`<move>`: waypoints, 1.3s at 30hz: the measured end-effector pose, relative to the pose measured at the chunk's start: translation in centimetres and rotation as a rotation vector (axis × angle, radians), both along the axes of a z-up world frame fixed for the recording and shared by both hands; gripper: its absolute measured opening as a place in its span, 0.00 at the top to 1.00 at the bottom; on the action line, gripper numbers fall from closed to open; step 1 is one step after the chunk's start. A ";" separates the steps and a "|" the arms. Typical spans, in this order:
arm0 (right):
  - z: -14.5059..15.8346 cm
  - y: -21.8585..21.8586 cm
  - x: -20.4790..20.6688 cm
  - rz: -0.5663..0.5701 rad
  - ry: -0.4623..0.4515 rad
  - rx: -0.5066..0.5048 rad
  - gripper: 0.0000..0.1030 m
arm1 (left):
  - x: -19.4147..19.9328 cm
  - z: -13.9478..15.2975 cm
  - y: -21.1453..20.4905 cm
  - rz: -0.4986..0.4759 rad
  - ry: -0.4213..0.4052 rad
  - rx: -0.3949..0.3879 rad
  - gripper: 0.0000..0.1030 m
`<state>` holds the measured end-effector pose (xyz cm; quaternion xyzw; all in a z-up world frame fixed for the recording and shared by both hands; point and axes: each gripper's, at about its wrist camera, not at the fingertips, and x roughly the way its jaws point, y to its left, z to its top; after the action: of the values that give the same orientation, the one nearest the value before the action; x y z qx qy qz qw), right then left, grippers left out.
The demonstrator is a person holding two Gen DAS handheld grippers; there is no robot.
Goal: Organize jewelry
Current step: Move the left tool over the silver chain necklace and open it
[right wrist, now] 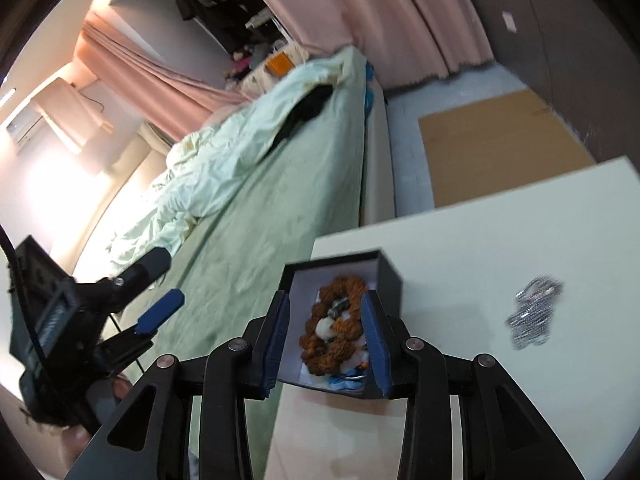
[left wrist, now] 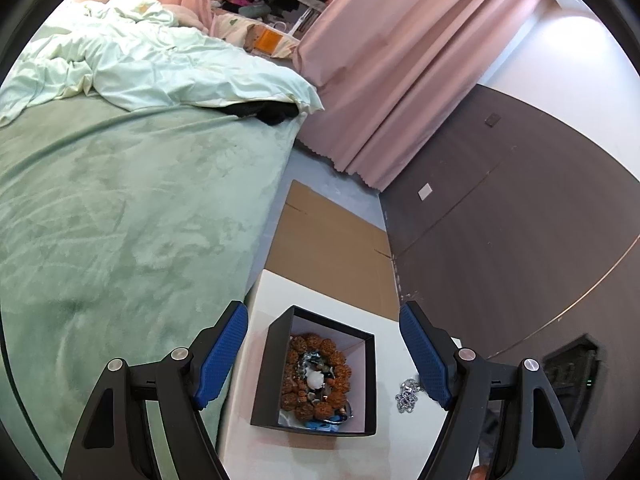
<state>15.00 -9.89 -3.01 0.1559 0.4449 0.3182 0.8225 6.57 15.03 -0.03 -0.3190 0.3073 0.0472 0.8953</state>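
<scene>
Knobbly brown beads [left wrist: 316, 376] fill square black box [left wrist: 272, 376]; left claw [left wrist: 324, 360] and right claw [right wrist: 328, 340] gape empty.

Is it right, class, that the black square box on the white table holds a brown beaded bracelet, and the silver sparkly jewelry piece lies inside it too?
Not quite. The silver sparkly jewelry piece lies on the white table, outside the black square box, as the right wrist view shows. The brown beaded bracelet is in the box.

Both hand-held grippers [left wrist: 322, 354] [right wrist: 328, 340] gape — empty.
</scene>
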 end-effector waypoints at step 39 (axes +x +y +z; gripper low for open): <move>0.5 -20.9 -0.6 -0.431 0.173 -0.097 0.25 | 4.3 -3.2 -17.4 -0.386 0.108 0.244 0.24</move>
<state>14.39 -30.77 -2.49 0.2341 0.4849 0.0990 0.8368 10.84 -2.37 -3.25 -0.1407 0.4021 -0.0712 0.9019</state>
